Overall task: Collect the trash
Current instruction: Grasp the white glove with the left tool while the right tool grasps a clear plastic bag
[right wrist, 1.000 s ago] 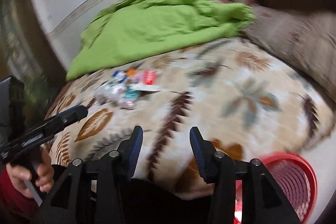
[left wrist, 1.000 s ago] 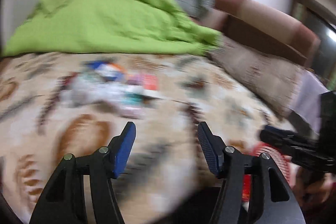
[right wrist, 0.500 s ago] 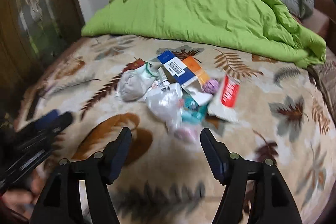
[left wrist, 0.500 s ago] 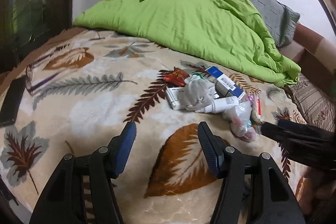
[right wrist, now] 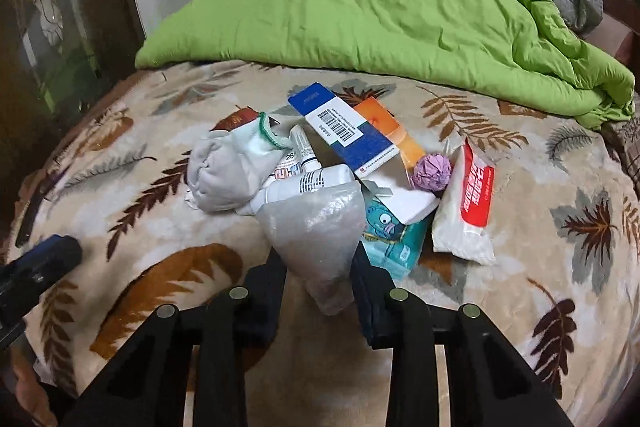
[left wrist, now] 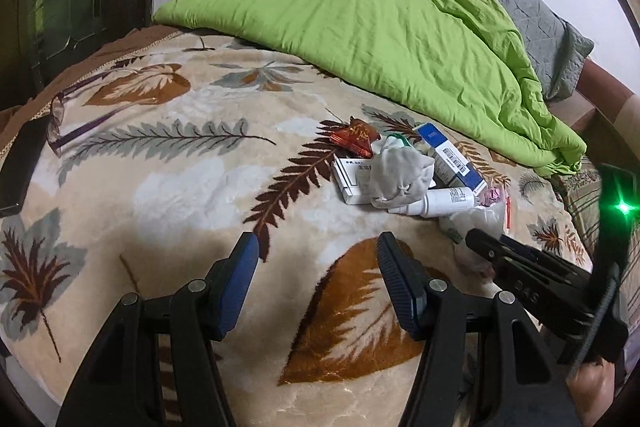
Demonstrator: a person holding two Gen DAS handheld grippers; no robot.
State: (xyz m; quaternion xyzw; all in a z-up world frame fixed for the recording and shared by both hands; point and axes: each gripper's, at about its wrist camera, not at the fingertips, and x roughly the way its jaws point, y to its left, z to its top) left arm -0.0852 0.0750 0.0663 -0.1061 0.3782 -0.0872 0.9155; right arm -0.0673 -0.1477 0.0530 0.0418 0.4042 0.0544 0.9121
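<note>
A pile of trash lies on the leaf-patterned blanket (left wrist: 168, 187): a crumpled clear plastic bag (right wrist: 316, 235), a white cloth wad (right wrist: 228, 171), a white bottle (right wrist: 308, 183), a blue-and-white box (right wrist: 340, 127), a purple paper ball (right wrist: 432, 173), a red-and-white packet (right wrist: 472, 203) and a red wrapper (left wrist: 354, 137). My right gripper (right wrist: 318, 267) has its fingers on either side of the plastic bag, closing on it. My left gripper (left wrist: 316, 259) is open and empty above the blanket, short of the pile (left wrist: 404, 175).
A green duvet (left wrist: 380, 23) is heaped at the back of the bed with a grey pillow (left wrist: 536, 23) behind. Glasses (left wrist: 60, 123) and a dark phone (left wrist: 20, 167) lie at the left edge. The wall and a dark door stand beyond.
Both grippers have swung from the bed's far side towards the trash pile. The right gripper has moved in and narrowed around the plastic bag. The left stays open.
</note>
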